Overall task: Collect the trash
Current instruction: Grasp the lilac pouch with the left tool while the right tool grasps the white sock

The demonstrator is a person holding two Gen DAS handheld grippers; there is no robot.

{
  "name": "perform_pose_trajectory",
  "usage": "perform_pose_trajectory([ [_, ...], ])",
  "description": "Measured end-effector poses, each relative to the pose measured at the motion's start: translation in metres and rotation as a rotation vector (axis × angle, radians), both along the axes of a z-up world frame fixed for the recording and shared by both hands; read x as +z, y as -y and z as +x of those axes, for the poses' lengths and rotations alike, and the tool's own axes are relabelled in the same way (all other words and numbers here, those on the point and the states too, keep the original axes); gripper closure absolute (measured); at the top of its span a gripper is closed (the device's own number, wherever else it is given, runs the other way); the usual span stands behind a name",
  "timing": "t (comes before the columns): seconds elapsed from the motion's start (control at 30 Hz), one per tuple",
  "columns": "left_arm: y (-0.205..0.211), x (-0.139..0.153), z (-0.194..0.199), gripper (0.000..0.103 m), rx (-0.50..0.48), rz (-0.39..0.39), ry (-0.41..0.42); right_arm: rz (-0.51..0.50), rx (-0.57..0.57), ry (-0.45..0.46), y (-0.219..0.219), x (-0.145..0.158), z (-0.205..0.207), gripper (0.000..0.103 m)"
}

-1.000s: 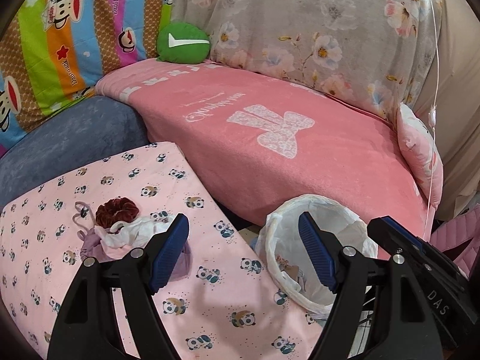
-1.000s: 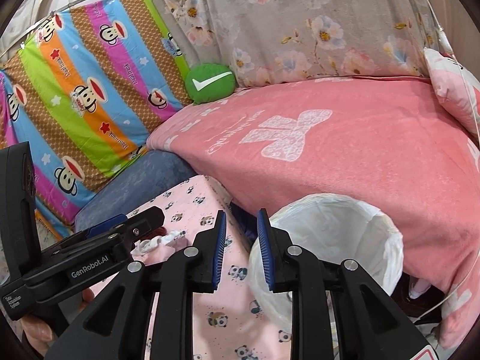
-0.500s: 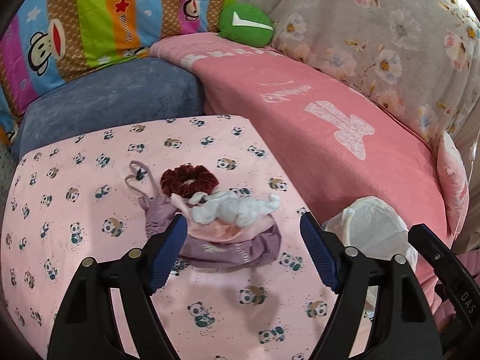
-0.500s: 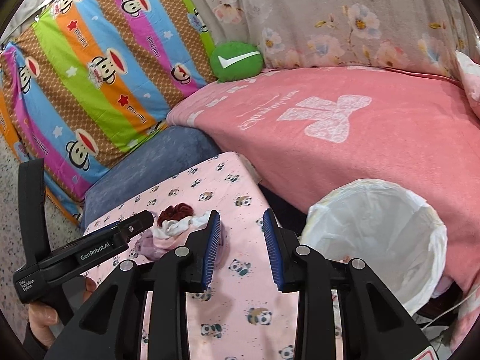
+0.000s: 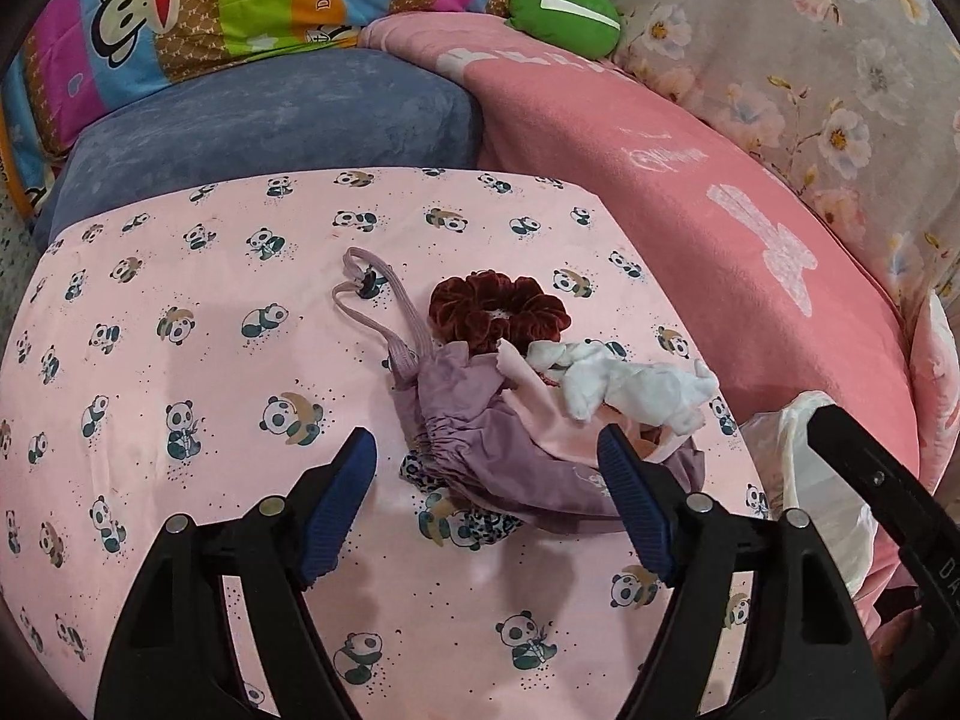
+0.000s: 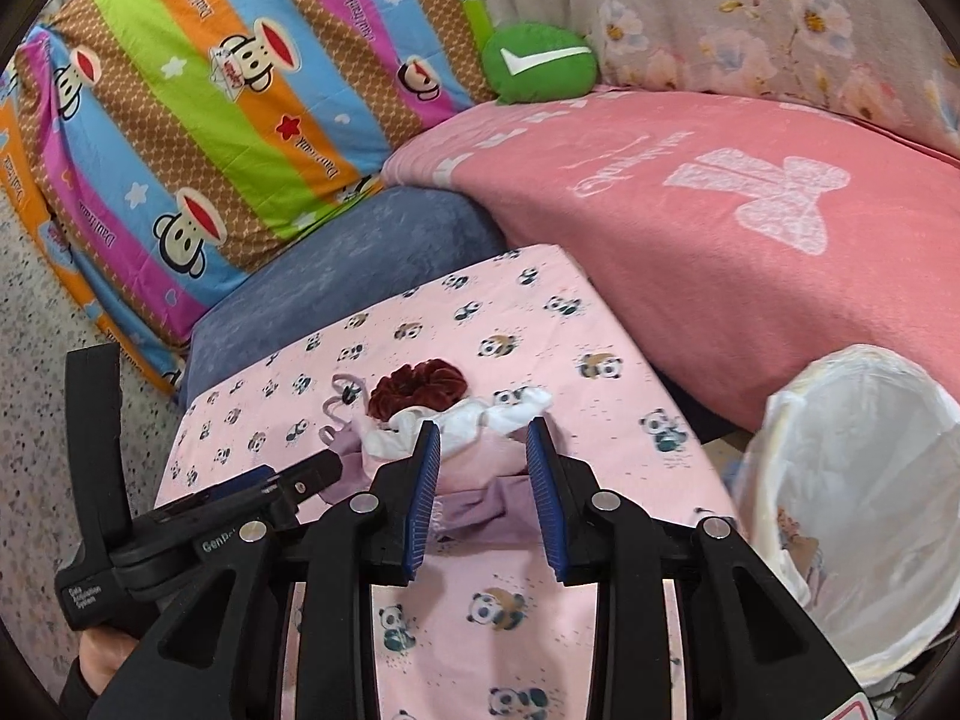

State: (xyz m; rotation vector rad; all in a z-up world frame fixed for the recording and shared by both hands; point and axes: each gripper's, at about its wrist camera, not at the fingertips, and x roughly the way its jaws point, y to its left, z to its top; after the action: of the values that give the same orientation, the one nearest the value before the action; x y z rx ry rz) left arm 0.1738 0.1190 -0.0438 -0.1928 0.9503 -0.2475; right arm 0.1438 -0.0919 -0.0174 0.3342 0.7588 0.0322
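A crumpled white tissue (image 5: 636,387) lies on a purple pouch (image 5: 510,444) beside a dark red scrunchie (image 5: 498,306) on the panda-print table (image 5: 180,420). My left gripper (image 5: 486,462) is open, its fingers just short of the pouch on either side. My right gripper (image 6: 483,438) is open and empty, just short of the same tissue (image 6: 462,417) and pouch (image 6: 480,504). A bin with a white liner (image 6: 864,480) stands right of the table; it also shows in the left wrist view (image 5: 822,480).
A pink blanket (image 5: 690,210) covers the sofa behind. A blue cushion (image 5: 270,126), a striped monkey-print cushion (image 6: 210,90) and a green round pillow (image 6: 540,63) lie at the back. The left gripper's body (image 6: 180,528) sits left of my right one.
Both grippers have moved left from the bin toward the pile on the table. The right gripper's jaws have opened wider. The left gripper has stayed open.
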Motion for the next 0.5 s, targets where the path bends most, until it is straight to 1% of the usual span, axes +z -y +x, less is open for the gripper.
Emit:
perform_pose_trajectory([
  [0.2,-0.001,-0.011,0.010,0.046,-0.043,-0.018,-0.030,-0.010,0.020,-0.043,-0.018,-0.018,0.030,0.072],
  [0.27,0.001,-0.014,0.012,0.056,-0.066,-0.027,-0.040,-0.014,0.023,-0.067,-0.021,-0.028,0.041,0.072],
  [0.33,0.001,-0.017,0.013,0.060,-0.078,-0.027,-0.044,-0.018,0.026,-0.081,-0.022,-0.034,0.047,0.072],
  [0.43,0.000,-0.019,0.014,0.072,-0.093,-0.040,-0.051,-0.024,0.028,-0.114,-0.024,-0.045,0.057,0.072],
  [0.47,-0.001,-0.019,0.014,0.076,-0.096,-0.042,-0.051,-0.023,0.029,-0.124,-0.025,-0.050,0.059,0.074],
  [0.5,0.000,-0.019,0.014,0.078,-0.102,-0.042,-0.049,-0.023,0.030,-0.129,-0.025,-0.052,0.060,0.078],
])
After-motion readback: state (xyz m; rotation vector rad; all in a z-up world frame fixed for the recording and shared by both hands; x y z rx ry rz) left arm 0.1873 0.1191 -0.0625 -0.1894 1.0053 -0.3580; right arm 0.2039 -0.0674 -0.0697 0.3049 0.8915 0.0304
